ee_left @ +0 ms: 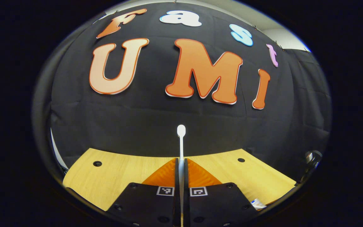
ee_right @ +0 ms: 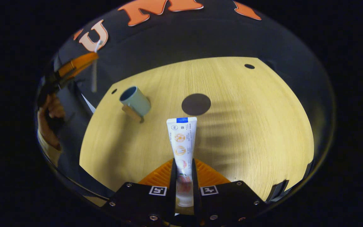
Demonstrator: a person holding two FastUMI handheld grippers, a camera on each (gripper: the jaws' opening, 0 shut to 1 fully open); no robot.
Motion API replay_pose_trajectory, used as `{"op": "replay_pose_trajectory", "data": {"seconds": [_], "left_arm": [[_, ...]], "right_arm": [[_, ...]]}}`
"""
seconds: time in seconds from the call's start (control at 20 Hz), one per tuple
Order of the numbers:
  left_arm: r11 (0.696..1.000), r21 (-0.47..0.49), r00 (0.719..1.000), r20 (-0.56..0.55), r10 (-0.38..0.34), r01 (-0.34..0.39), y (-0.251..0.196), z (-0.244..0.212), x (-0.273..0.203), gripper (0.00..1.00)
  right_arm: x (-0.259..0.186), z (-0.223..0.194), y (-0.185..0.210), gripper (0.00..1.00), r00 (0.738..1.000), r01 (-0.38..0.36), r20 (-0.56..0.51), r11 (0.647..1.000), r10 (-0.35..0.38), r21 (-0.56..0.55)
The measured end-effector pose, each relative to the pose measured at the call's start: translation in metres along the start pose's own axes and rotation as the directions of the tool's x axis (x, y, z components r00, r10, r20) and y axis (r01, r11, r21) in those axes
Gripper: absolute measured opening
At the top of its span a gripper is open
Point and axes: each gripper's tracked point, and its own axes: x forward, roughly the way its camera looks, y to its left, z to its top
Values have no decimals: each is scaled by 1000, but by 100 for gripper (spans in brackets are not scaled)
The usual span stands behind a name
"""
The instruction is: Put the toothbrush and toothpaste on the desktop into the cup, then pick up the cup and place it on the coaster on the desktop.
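Note:
In the left gripper view my left gripper (ee_left: 181, 165) is shut on a white toothbrush (ee_left: 181, 142), whose head stands straight up above the fingers, over the wooden desktop (ee_left: 121, 171). In the right gripper view my right gripper (ee_right: 183, 168) is shut on a white toothpaste tube (ee_right: 182, 138), held above the desktop (ee_right: 247, 126) with its flat crimped end pointing away. The grey-blue cup (ee_right: 135, 100) with a wooden handle stands at the left of the desk. A dark round coaster (ee_right: 196, 104) lies to its right. The left gripper (ee_right: 77, 64) with the toothbrush (ee_right: 94, 74) shows raised at far left.
A hand (ee_right: 50, 116) and sleeve hold the left gripper at the left edge of the right gripper view. The desktop has small dark holes (ee_right: 249, 66) near its far corners. A bit of a white packet (ee_left: 258, 204) lies at the desk's right edge in the left gripper view.

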Motion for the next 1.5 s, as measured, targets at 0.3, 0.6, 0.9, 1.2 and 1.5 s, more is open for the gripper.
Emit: {"op": "replay_pose_trajectory", "data": {"seconds": [0.3,0.6,0.9,1.2,1.5], "left_arm": [[1000,7,999,-14,-30,30,7,-52,36,3],[1000,4,1000,-16,-12,12,27,-67,65,4],[1000,9,999,-45,-18,18,22,-74,71,4],[1000,8,996,-87,-26,27,21,-86,66,9],[1000,-9,990,-144,-1,-1,21,-99,47,36]], "right_arm": [[-25,14,0,24,997,55,50,998,-55,-2],[-31,9,-5,24,992,125,28,992,-125,-11],[-30,7,-5,24,989,143,26,990,-143,-1],[-32,7,-4,24,988,150,38,988,-149,-21],[-34,10,-3,24,987,146,65,989,-144,-25]]}}
